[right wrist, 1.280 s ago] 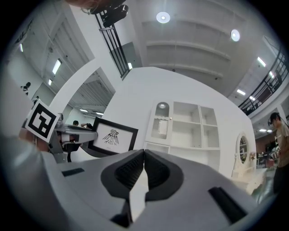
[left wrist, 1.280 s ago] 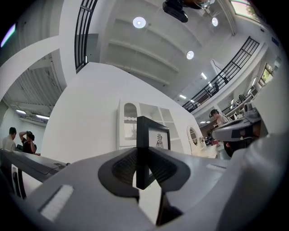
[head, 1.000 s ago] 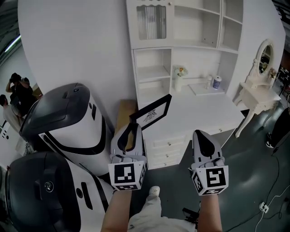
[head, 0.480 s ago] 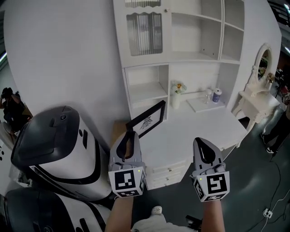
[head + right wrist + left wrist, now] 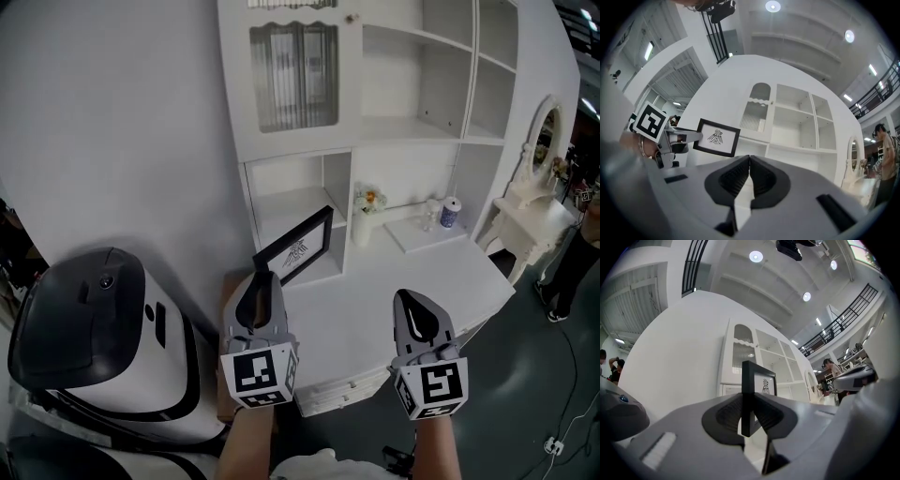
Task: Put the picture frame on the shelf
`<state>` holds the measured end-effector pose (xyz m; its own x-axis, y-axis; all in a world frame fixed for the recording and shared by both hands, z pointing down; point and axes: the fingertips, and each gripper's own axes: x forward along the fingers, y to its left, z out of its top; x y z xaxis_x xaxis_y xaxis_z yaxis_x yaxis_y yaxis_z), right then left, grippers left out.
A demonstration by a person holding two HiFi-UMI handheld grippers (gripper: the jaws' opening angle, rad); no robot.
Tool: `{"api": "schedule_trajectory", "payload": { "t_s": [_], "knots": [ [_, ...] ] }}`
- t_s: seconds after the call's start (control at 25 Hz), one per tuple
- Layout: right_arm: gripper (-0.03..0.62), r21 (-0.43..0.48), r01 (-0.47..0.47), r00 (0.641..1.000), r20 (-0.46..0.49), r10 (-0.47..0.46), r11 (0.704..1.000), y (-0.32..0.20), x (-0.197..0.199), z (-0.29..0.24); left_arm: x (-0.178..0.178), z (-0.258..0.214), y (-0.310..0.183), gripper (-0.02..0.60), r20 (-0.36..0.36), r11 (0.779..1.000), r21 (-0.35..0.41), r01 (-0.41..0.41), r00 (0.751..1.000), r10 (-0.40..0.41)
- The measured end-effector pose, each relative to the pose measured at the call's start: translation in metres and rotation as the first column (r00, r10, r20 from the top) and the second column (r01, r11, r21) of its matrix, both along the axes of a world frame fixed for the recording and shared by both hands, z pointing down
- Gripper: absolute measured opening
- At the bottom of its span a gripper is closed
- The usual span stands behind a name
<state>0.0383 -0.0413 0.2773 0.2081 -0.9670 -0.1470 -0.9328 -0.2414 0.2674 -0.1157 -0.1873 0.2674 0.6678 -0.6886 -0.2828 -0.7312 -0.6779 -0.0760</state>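
Observation:
A black picture frame [image 5: 296, 249] with a white print and a small dark emblem is held in the air by its lower left corner in my left gripper [image 5: 260, 284]. In the left gripper view the frame [image 5: 753, 385] stands edge-on between the shut jaws. It hovers before the white shelf unit [image 5: 375, 122], near the low open cubby [image 5: 286, 192]. My right gripper [image 5: 415, 305] is shut and holds nothing; it hangs over the white desk top [image 5: 375, 300]. The right gripper view shows the frame [image 5: 716, 137] and the left gripper [image 5: 691, 136] to its left.
A small white vase with flowers [image 5: 364, 214], a white tray [image 5: 427, 232] and a blue-capped jar [image 5: 450, 212] sit at the back of the desk. A white dressing table with an oval mirror [image 5: 539, 178] stands right. A large black-and-white machine [image 5: 94, 347] sits left. A person [image 5: 577, 262] stands at far right.
Both grippers have moved toward the shelf unit, the left one carrying the frame. The shelf unit now looms larger and the black-and-white machine has dropped back to the lower left.

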Motion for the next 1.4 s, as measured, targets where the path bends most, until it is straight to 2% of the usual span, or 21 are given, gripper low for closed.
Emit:
{"api": "schedule_trajectory", "payload": {
  "t_s": [0.24,0.52,0.88,1.2,1.4],
  "knots": [
    [0.009,-0.019,-0.014,1.0,0.025,0.014,1.0,-0.031,0.017,0.009,0.011,0.006,-0.031,0.08,0.009,1.0,-0.013,0.012,1.0,-0.012],
    [0.009,-0.025,0.016,0.999,0.047,-0.015,1.0,-0.06,0.032,0.014,0.018,0.017,-0.055,0.08,-0.006,0.997,-0.058,0.053,0.999,-0.053],
    [0.009,-0.017,0.103,0.993,0.061,-0.102,0.995,-0.104,0.078,0.016,0.049,0.024,-0.086,0.08,0.009,0.983,-0.071,0.168,0.986,-0.168],
    [0.009,0.006,0.193,0.976,0.104,-0.193,0.981,-0.145,0.143,0.016,0.084,0.024,-0.11,0.08,0.037,0.945,-0.079,0.318,0.948,-0.316],
    [0.009,0.001,0.275,0.954,0.12,-0.273,0.961,-0.171,0.172,0.018,0.098,0.025,-0.12,0.08,0.037,0.9,-0.104,0.424,0.906,-0.422]
  ]
}}
